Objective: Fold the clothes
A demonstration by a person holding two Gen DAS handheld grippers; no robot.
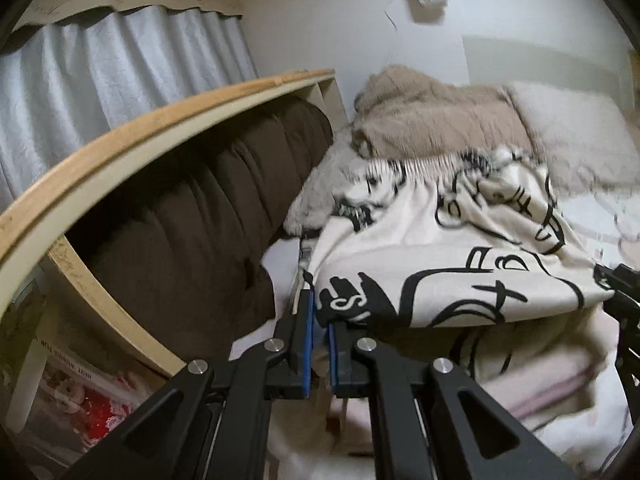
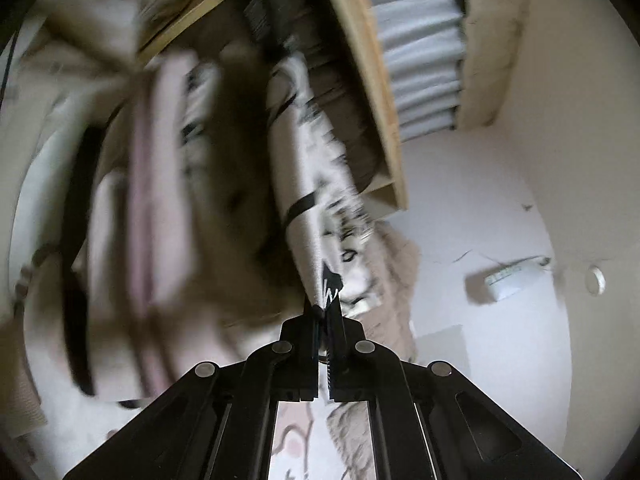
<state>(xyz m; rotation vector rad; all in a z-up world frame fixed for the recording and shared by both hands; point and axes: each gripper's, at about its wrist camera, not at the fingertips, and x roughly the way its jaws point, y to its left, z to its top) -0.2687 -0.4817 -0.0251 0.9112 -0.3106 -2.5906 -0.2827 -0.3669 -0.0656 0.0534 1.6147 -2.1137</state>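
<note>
A cream garment with black line drawings lies stretched over the bed. My left gripper is shut on its near left corner, the cloth pinched between the blue pads. In the left wrist view the right gripper shows at the right edge, at the garment's other corner. The right wrist view is tilted and blurred: my right gripper is shut on a bunched edge of the same printed garment, which runs away from the fingers as a taut fold.
A beige fluffy blanket and a pale pillow lie behind the garment. A dark brown cushion sits under a wooden frame at left, with grey curtains above. Pink-white folded cloth lies under the garment.
</note>
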